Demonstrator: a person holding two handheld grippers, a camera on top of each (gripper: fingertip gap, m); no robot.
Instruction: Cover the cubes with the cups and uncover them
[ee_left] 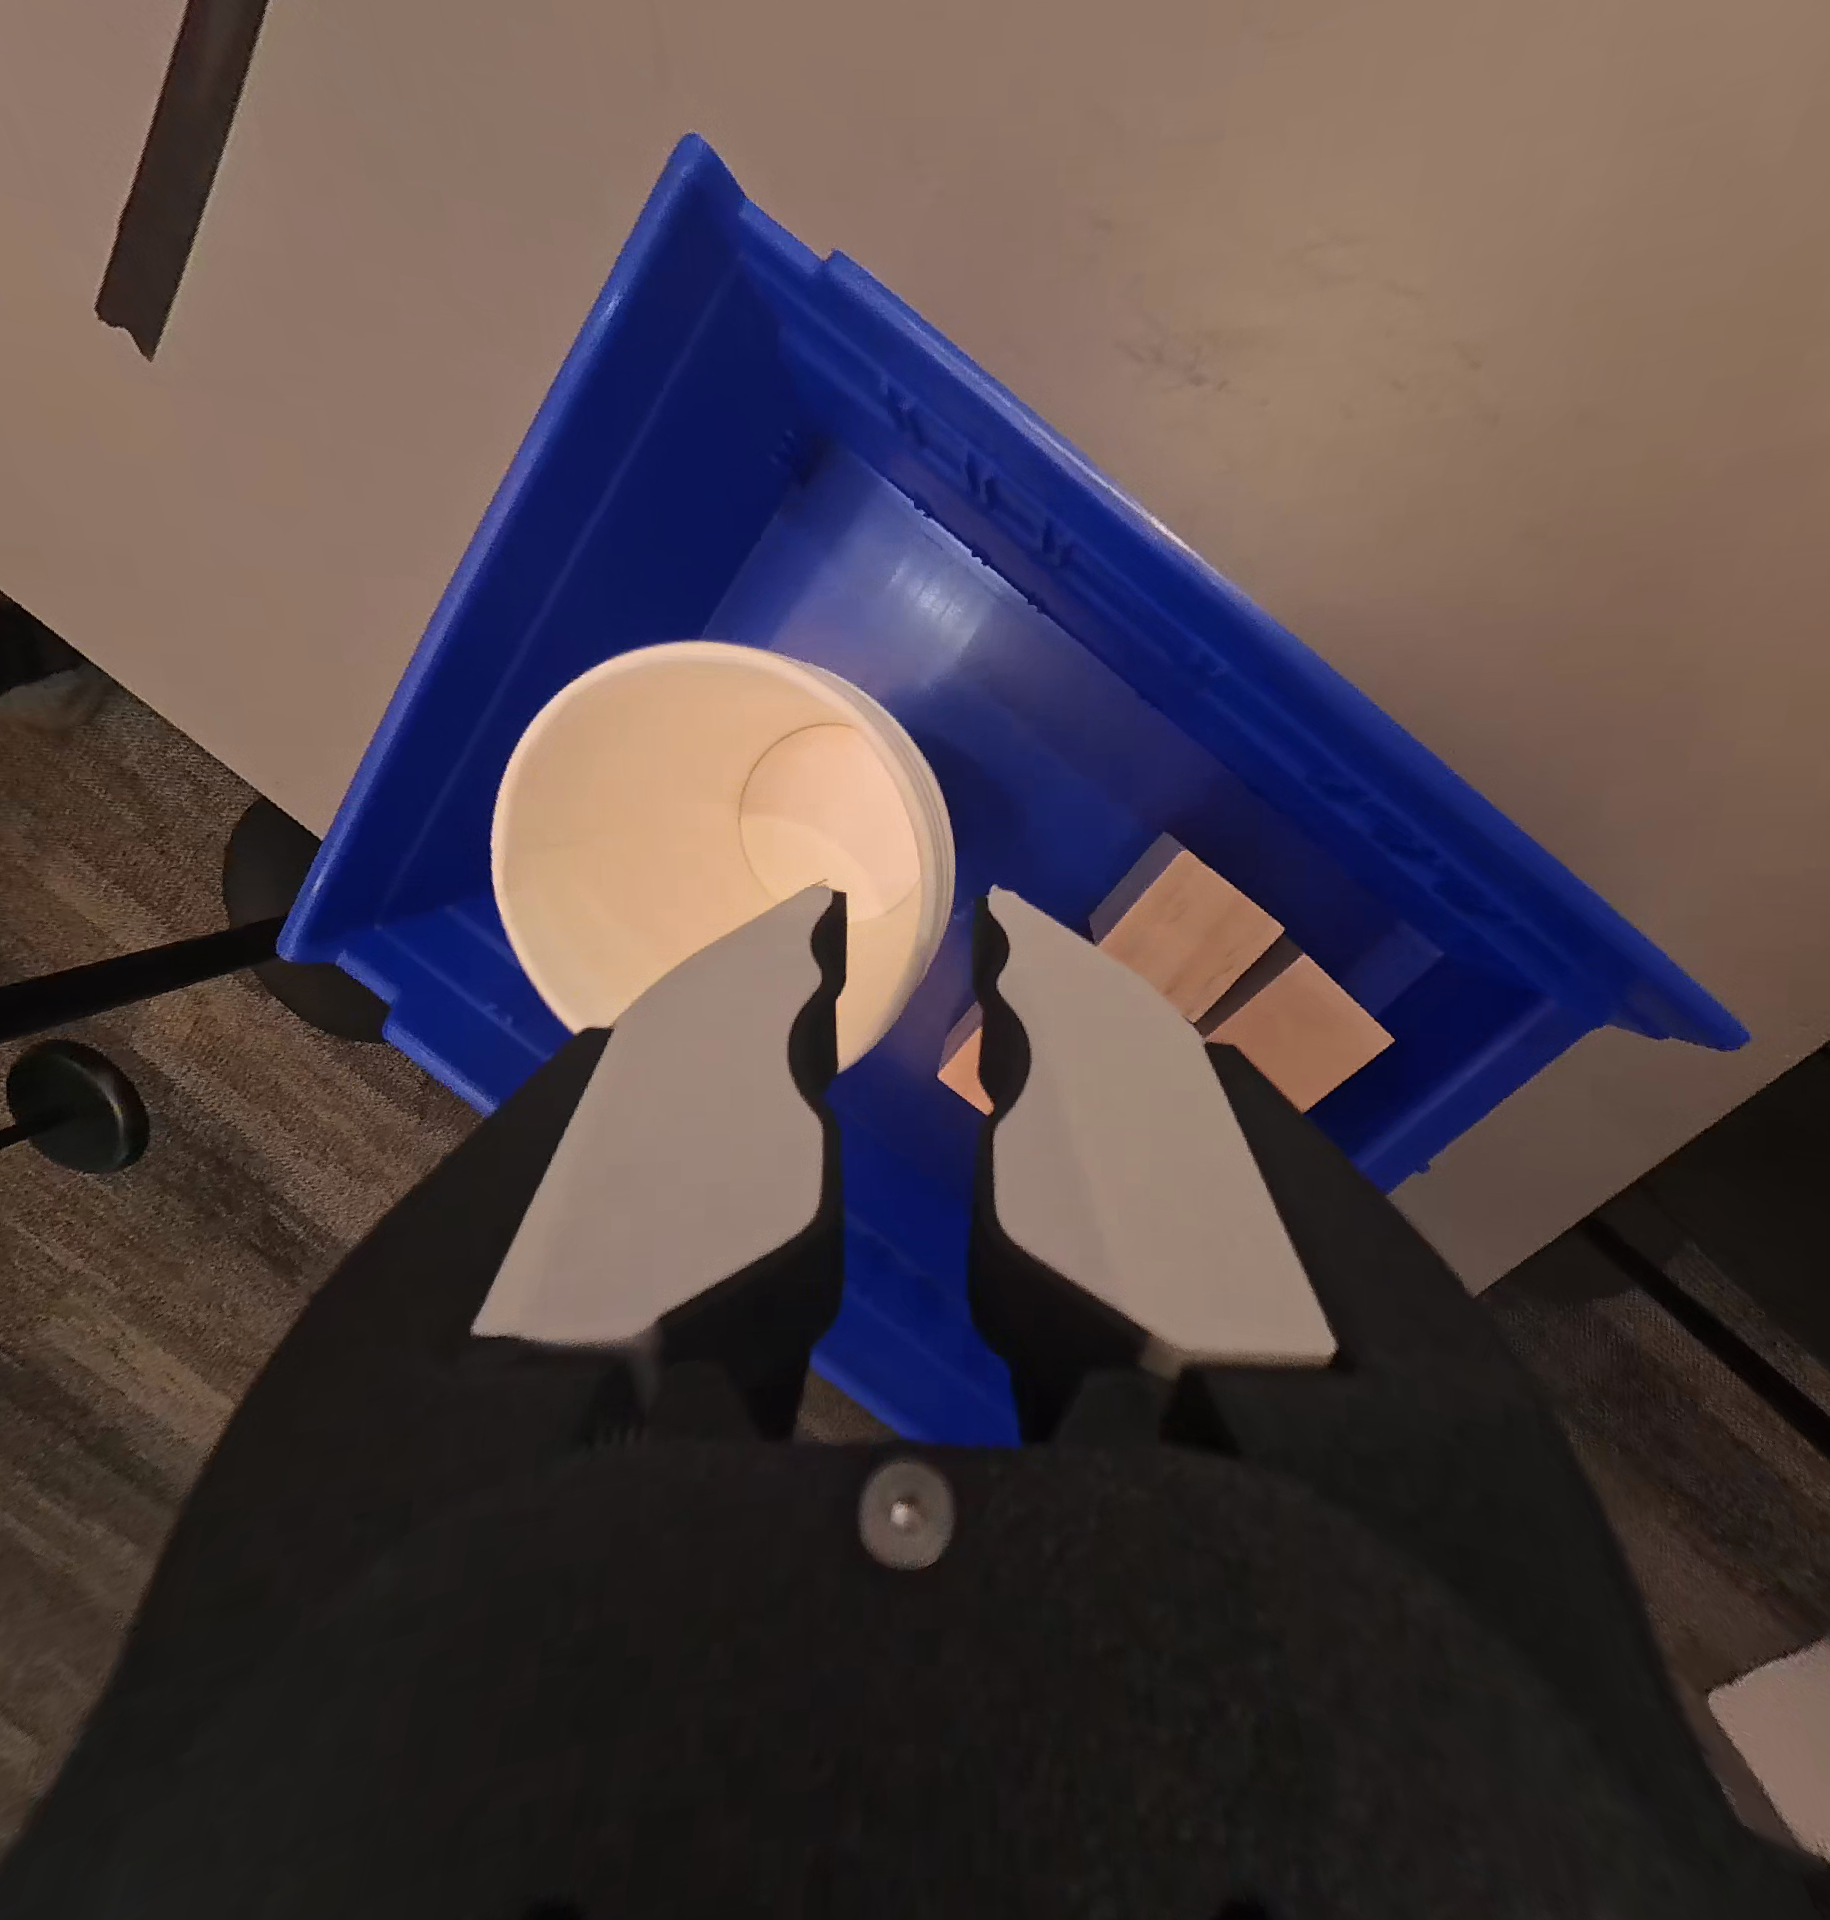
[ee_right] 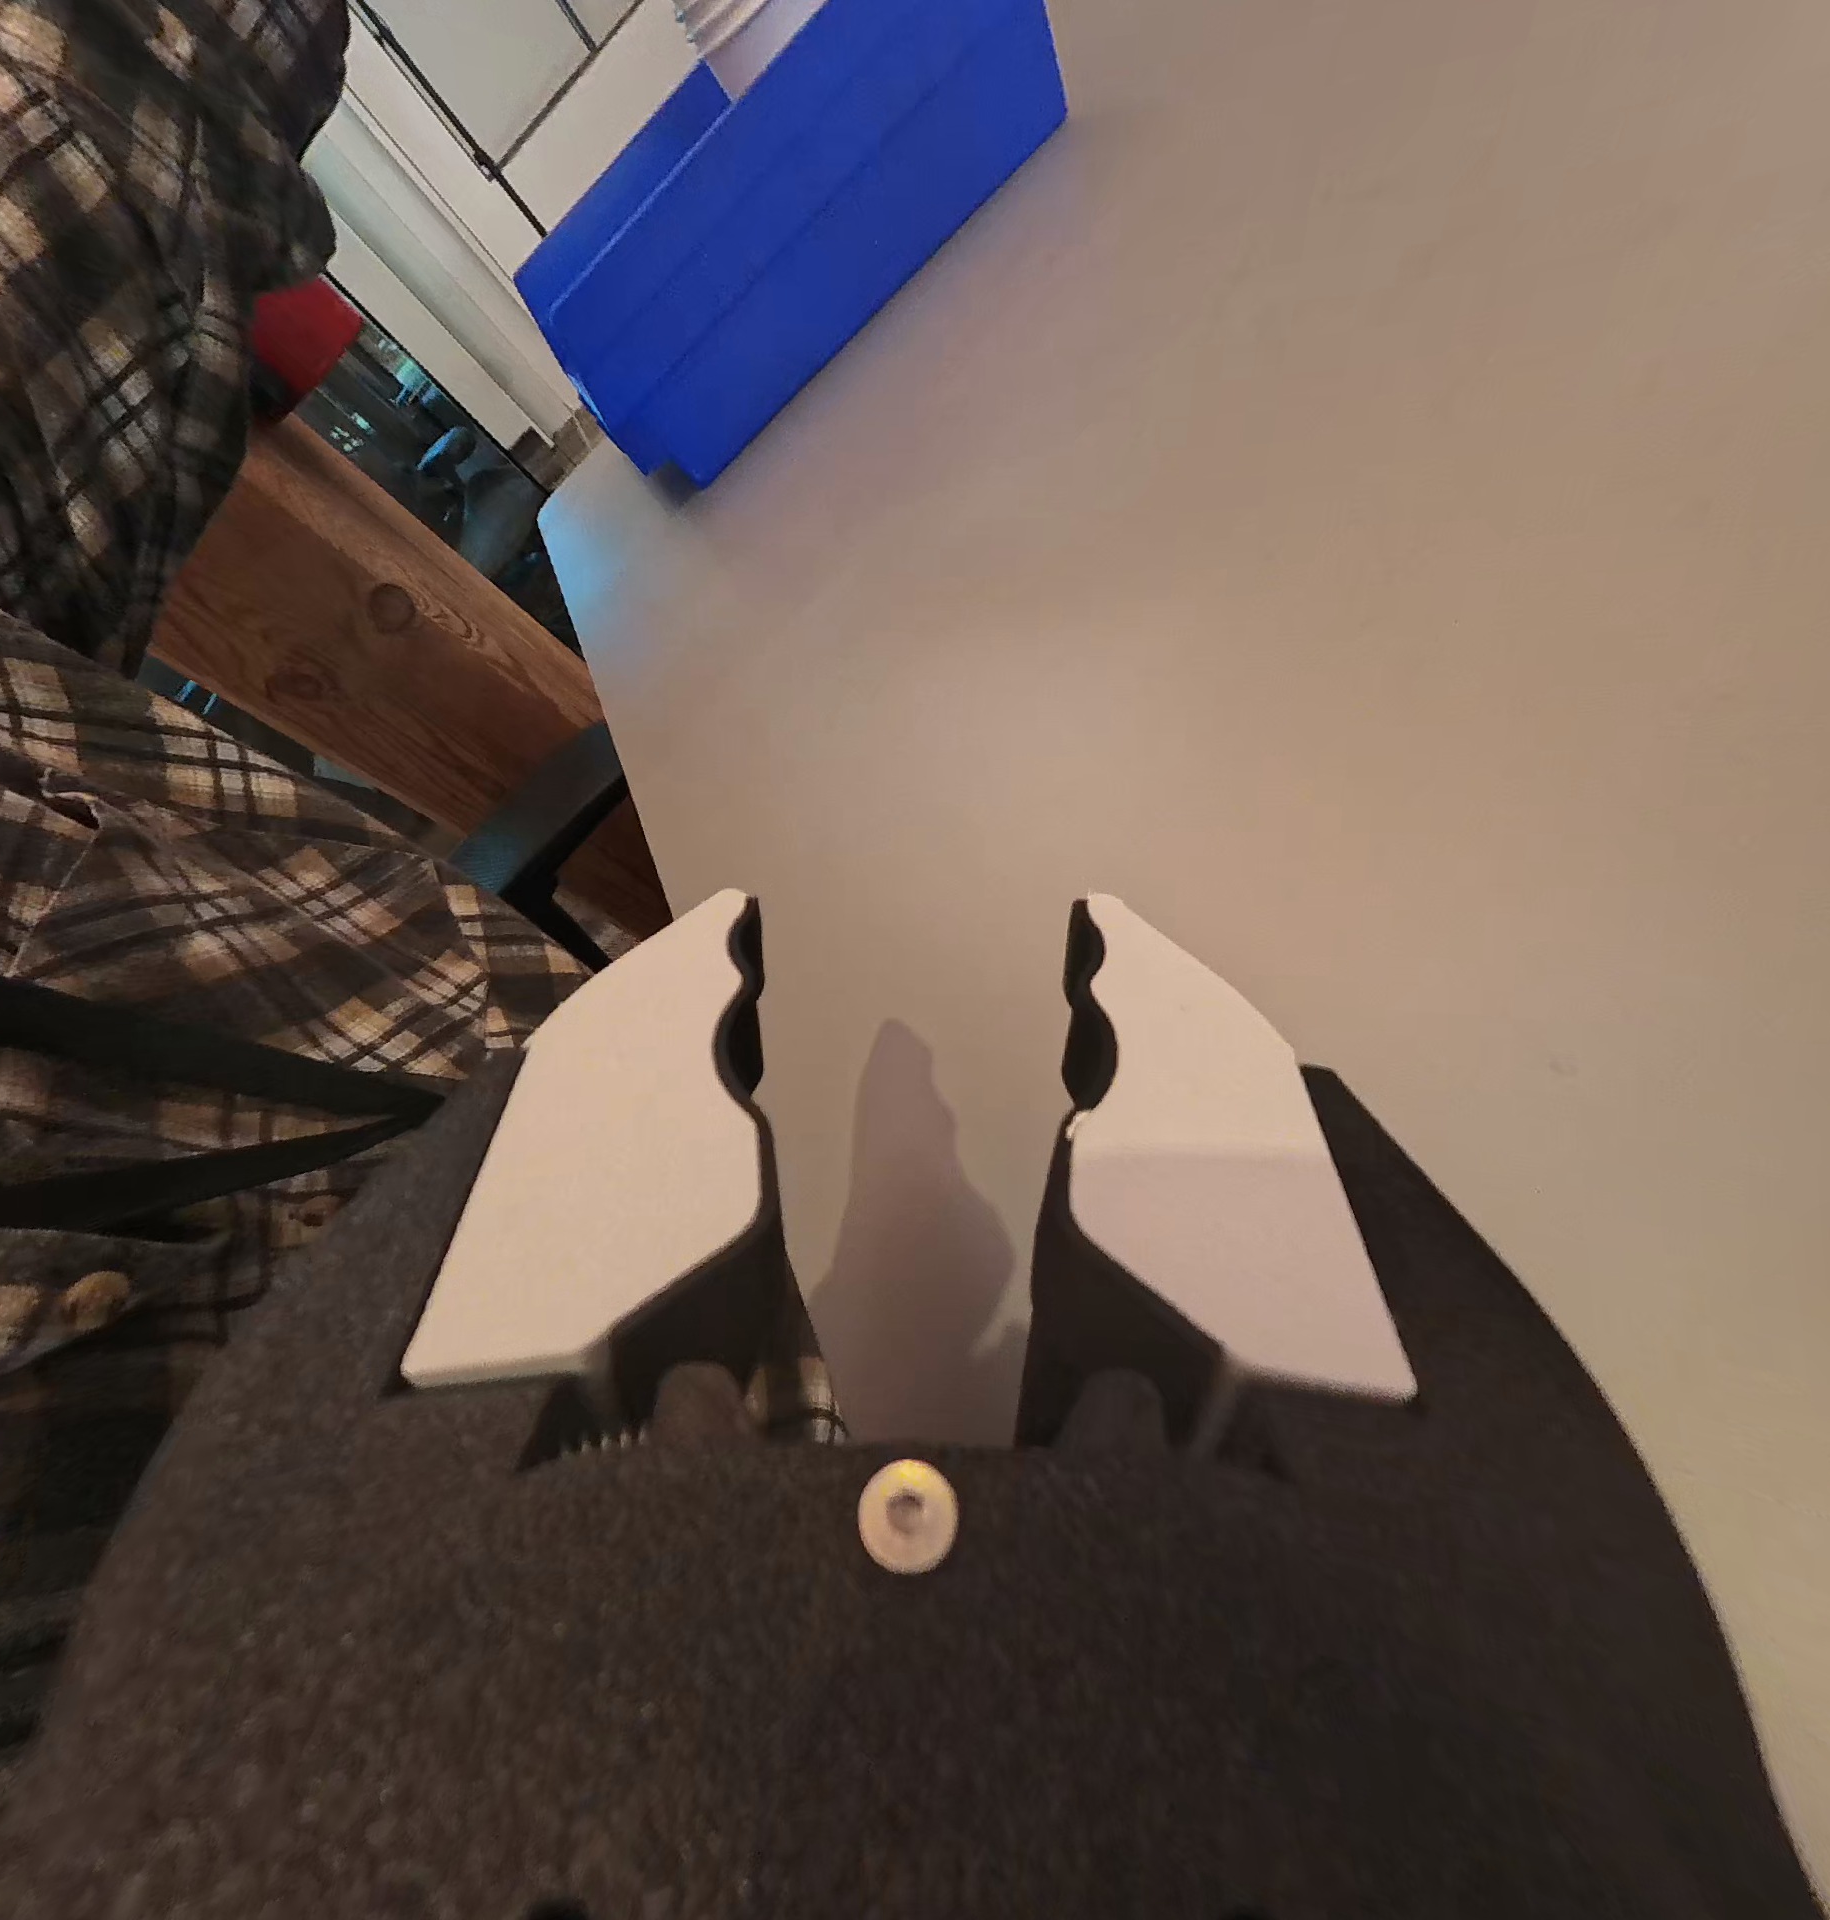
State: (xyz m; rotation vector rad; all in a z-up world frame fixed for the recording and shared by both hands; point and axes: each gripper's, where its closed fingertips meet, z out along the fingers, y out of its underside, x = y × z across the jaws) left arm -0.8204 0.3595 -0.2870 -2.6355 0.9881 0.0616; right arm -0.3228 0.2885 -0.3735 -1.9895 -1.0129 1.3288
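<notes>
Left gripper (ee_left: 906,904): we hold it above the blue bin (ee_left: 620,540), its fingers parted, one fingertip inside the mouth of the cups, the other outside; we cannot tell whether either touches the rim.
Cups (ee_left: 682,831): we see a nested stack of pale paper cups standing mouth-up in the bin, toward its left end.
Cubes (ee_left: 1191,925): we see wooden cubes lying on the bin floor just right of the cups, close together, partly hidden behind the right finger.
Right gripper (ee_right: 913,914): we hold it released and empty over bare table (ee_right: 1410,623), well apart from the bin.
Bin from the right wrist view: it sits near the table's far edge.
Person: a plaid sleeve (ee_right: 111,312) fills the left side.
</notes>
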